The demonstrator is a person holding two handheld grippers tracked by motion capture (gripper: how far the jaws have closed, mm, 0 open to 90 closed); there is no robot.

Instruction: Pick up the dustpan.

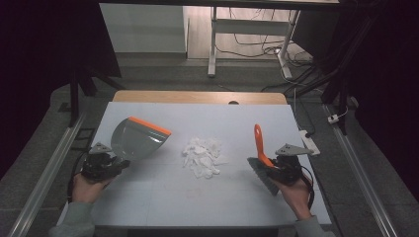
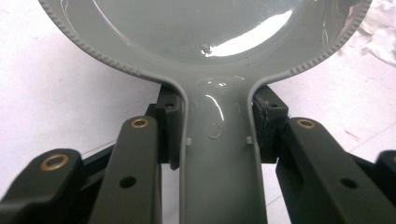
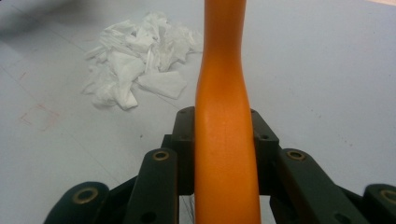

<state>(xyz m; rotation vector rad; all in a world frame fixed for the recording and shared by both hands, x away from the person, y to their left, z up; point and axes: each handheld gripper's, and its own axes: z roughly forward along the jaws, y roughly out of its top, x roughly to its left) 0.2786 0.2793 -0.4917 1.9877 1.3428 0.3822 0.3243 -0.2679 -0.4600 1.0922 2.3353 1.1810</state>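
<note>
A grey dustpan [image 1: 134, 140] with an orange front lip is held up at the table's left. My left gripper [image 1: 120, 162] is shut on its handle [image 2: 219, 154], with a jaw pressed to each side. A pile of torn white paper [image 1: 202, 155] lies in the middle of the white table top [image 1: 163, 197]; from the right gripper view the paper pile [image 3: 140, 58] lies ahead to the left. My right gripper [image 1: 271, 168] is shut on the orange handle [image 3: 224, 135] of a hand brush [image 1: 262, 165], whose dark bristles point toward the person.
A wooden strip [image 1: 197, 97] runs along the table's far edge. A white power strip [image 1: 310, 142] lies off the right edge. Metal rails run along both sides, and desk legs and cables stand beyond on the floor.
</note>
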